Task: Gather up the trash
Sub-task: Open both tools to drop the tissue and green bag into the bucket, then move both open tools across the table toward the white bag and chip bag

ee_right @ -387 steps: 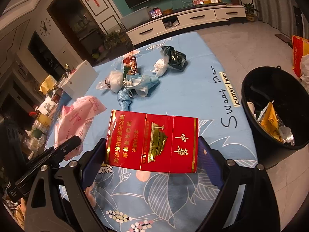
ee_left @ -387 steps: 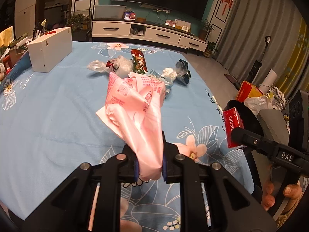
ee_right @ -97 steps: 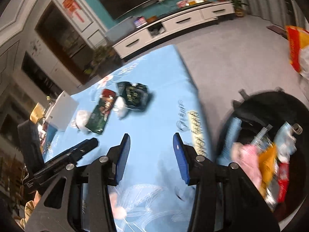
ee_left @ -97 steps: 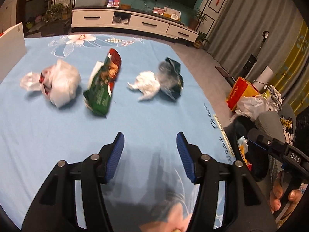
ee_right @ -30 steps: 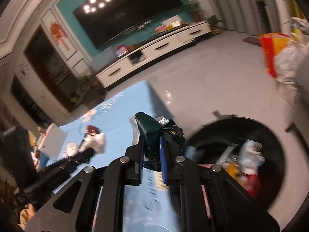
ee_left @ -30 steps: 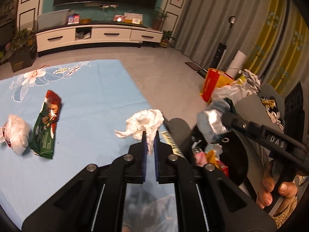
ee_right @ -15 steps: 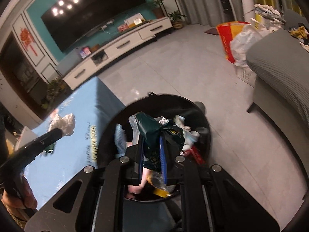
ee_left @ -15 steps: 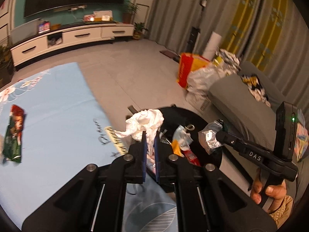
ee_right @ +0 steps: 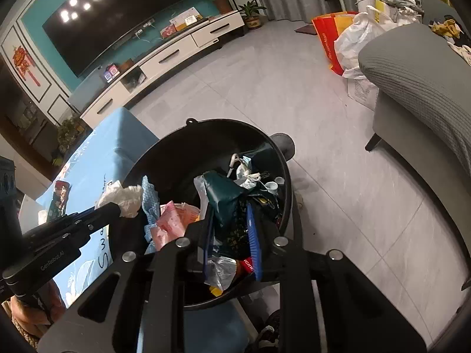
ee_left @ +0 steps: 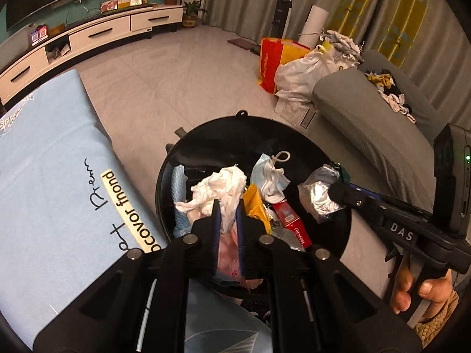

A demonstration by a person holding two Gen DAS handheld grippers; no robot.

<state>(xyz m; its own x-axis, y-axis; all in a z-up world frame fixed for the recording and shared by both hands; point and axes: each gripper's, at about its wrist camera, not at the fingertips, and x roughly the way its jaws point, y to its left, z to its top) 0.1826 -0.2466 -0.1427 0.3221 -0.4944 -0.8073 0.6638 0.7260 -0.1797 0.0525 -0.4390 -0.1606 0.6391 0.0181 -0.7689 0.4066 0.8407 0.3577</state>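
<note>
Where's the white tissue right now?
In the left wrist view, the tissue sits between the left gripper's fingers, over the black bin.

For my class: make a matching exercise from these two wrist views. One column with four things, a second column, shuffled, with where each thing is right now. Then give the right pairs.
Things
1. white crumpled tissue
2. dark green wrapper
3. red cigarette pack
4. red and yellow bag

Places
A. lying inside the black bin
B. on the floor by the grey sofa
C. between the left tongs, over the bin
D. between the right tongs, over the bin

Pairs: 1-C, 2-D, 3-A, 4-B
</note>
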